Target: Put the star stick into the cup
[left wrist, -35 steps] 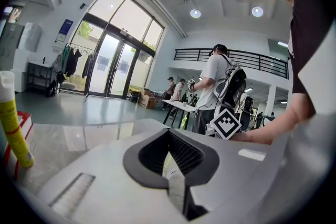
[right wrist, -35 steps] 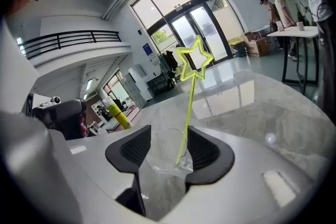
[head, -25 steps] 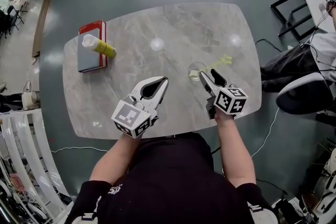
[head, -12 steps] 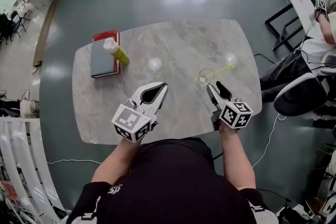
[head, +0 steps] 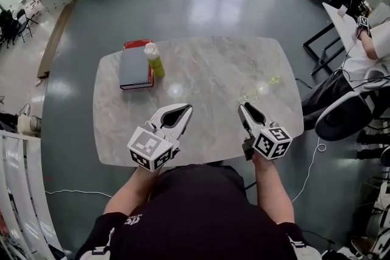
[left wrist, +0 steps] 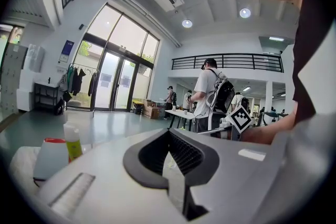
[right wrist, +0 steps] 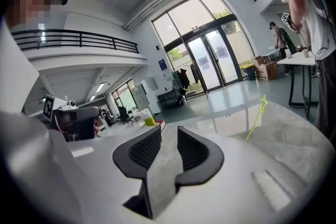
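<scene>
Right tongs (head: 247, 106) sit half-open and empty, jaws just closing; left tongs (head: 186, 108) are pressed together, holding nothing. Star stick (head: 265, 84) leans in the cup (head: 247, 94) on the counter (head: 201, 64). It looks light, thin and bendy, so pinch mid-shaft, gently.

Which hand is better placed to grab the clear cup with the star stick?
Right: the right hand-held gripper, empty jaws just closing, sits nearest the clear glass cup; the left hand-held gripper is farther off.
</scene>
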`<state>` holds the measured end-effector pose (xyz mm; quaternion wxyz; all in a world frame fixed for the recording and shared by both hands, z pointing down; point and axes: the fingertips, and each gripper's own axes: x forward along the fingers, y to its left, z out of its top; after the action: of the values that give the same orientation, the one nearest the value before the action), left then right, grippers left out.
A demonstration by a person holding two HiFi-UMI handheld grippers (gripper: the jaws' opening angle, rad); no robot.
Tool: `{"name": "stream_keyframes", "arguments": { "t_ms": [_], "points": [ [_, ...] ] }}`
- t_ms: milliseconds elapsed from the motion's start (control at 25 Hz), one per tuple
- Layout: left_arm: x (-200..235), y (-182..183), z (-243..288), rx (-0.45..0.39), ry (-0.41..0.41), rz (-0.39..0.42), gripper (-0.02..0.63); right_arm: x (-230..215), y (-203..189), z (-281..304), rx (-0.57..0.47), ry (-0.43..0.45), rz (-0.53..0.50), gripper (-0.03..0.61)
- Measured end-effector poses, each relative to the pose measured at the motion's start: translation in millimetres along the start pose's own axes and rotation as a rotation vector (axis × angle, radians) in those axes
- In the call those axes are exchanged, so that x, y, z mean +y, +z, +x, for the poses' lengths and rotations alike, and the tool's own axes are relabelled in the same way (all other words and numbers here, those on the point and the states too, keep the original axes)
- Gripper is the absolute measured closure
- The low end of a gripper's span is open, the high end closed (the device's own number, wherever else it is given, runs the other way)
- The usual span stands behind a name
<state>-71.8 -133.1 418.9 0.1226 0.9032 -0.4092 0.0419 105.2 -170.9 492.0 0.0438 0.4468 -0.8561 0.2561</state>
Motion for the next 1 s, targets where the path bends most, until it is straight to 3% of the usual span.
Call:
{"name": "stream_keyframes", "arguments": {
  "t_ms": [280, 560, 760, 1000],
  "points": [
    [-3, 11, -59, -0.020, -0.025, 0.015, 0.614, 86, 12, -19, -0.092, 0.057, -0.081, 0.563],
    [-3, 22, -88, -0.040, 0.014, 0.027, 0.614, 158, 18, -33, -0.093, 0.216, -0.142, 0.565],
    [-2, 34, -96, -0.079, 0.077, 0.005, 0.614, 166, 31, -50, -0.083, 0.271, -0.231, 0.565],
    [-5, 38, -95, -0.085, 0.117, -0.007, 0.614, 153, 55, -68, -0.142, 0.233, -0.254, 0.565]
  ]
}}
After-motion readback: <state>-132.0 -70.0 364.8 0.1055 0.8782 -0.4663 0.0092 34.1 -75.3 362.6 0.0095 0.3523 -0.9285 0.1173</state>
